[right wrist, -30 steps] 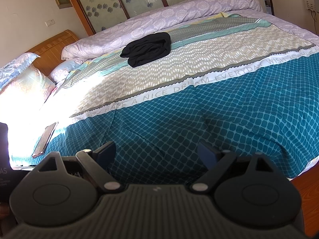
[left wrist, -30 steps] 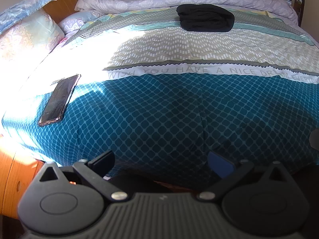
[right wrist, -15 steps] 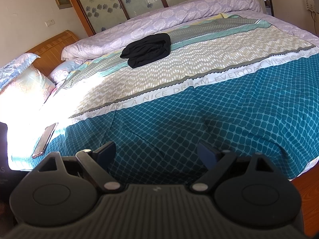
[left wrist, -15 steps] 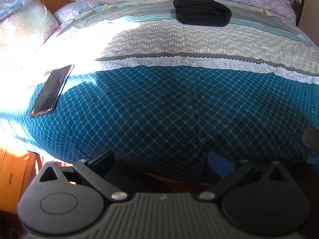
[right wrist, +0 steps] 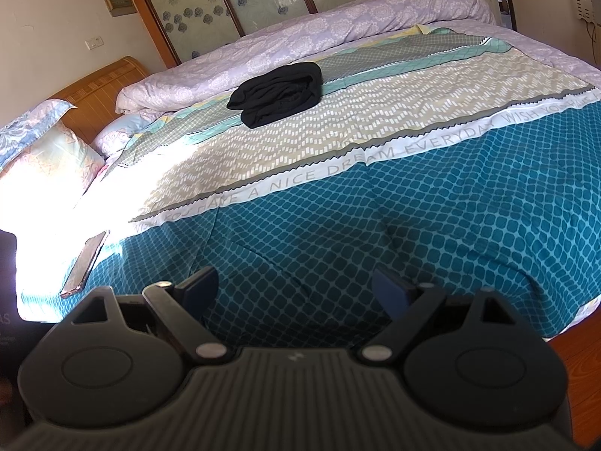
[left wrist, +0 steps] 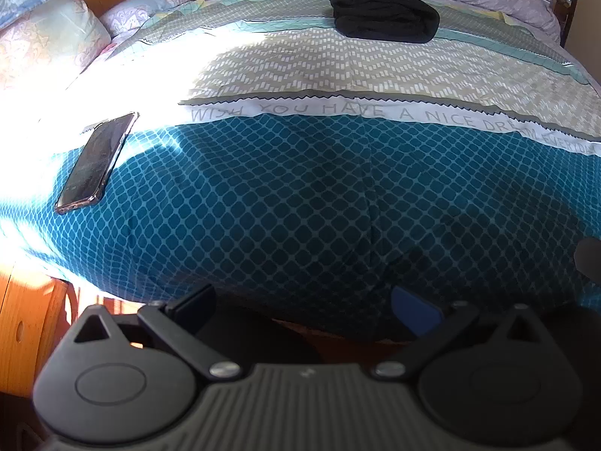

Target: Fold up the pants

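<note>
Between my fingers on both sides is only air: left gripper (left wrist: 304, 300) and right gripper (right wrist: 296, 287) are spread wide, holding nothing, poised at the near edge of the bed (left wrist: 300, 195). Ahead runs teal quilt, then the lettered band, then the pants (right wrist: 278, 94), a dark bundle well apart from me on the far grey-green stripes, just before the rolled duvet (right wrist: 338, 34). My worry: the bundle looks already doubled over, so a grab from here may catch one layer only and drag it into a heap. A phone (left wrist: 95, 161) lies near my left side; a careless reach could knock it off.
</note>
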